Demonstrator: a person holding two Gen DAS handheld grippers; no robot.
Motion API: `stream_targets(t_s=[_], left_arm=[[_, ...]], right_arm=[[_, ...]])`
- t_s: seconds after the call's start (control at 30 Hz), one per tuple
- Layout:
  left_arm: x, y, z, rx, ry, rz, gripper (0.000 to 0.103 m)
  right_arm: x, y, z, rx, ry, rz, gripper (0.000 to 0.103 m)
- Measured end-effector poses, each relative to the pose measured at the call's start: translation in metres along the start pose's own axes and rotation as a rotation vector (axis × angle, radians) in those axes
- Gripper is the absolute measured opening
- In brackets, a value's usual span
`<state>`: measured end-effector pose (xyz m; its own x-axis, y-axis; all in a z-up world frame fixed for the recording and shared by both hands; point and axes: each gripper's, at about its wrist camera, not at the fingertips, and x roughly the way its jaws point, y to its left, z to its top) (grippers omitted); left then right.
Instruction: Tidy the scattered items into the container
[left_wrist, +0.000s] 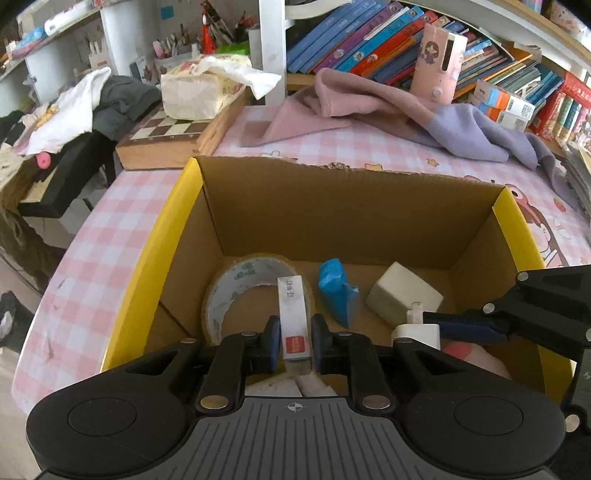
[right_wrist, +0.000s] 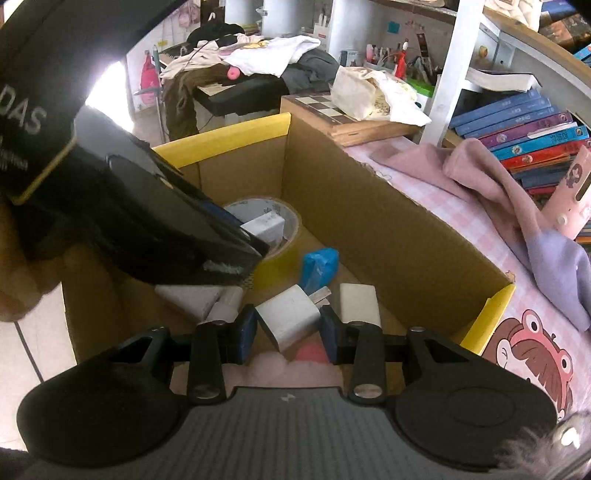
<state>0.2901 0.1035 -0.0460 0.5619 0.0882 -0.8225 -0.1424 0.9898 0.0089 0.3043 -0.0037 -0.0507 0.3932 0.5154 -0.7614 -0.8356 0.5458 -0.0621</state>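
both claws are down inside the cardboard box (left_wrist: 351, 206), which sits on the pink checked worktop (left_wrist: 110, 240). the left claw (left_wrist: 294, 341) has a slim white staple box (left_wrist: 293, 317) between its blue pads, standing up over the tape roll (left_wrist: 236, 284); there is a sliver of gap on each side, so the pads look just off it rather than pressing. the right claw (right_wrist: 289, 330) is clamped on a white plug (right_wrist: 288, 317), prongs pointing away toward the far wall of the box. already lying on the box floor are a blue packet (left_wrist: 336, 291) and a white block (left_wrist: 402, 295), the packet between the roll and the block. something pink (right_wrist: 310, 354) shows under the right claw, too hidden to name. beyond the box a pink and lilac cloth (left_wrist: 388, 110) is heaped on the worktop in front of a row of books (left_wrist: 369, 37).
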Motion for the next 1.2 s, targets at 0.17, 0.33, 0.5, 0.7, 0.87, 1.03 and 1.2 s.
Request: stream_targets(t_s=[0.17, 0.33, 0.5, 0.7, 0.87, 1.03, 1.2], left_arm=[[-0.007, -0.010, 0.003, 0.024, -0.053, 0.025, 0.059], [-0.023, -0.017, 0.006, 0.045, -0.115, 0.051, 0.066], [-0.055, -0.017, 0.005, 0.008, -0.215, 0.044, 0.072], [-0.098, -0.015, -0.008, -0.009, -0.331, 0.028, 0.075], [-0.129, -0.006, -0.032, -0.071, -0.416, -0.024, 0.082], [-0.154, -0.006, -0.061, -0.084, -0.459, -0.020, 0.083], [-0.170, -0.010, -0.087, -0.104, -0.467, 0.047, 0.088]], right_arm=[[-0.005, -0.002, 0.001, 0.011, -0.033, 0.025, 0.051], [-0.011, -0.007, 0.001, 0.055, -0.070, 0.038, 0.063], [-0.037, -0.012, 0.001, 0.090, -0.157, 0.025, 0.063], [-0.074, -0.010, -0.002, 0.118, -0.248, -0.045, 0.062], [-0.104, -0.007, -0.012, 0.147, -0.316, -0.145, 0.062], [-0.128, -0.001, -0.028, 0.216, -0.356, -0.226, 0.062], [-0.149, 0.016, -0.050, 0.283, -0.377, -0.293, 0.064]])
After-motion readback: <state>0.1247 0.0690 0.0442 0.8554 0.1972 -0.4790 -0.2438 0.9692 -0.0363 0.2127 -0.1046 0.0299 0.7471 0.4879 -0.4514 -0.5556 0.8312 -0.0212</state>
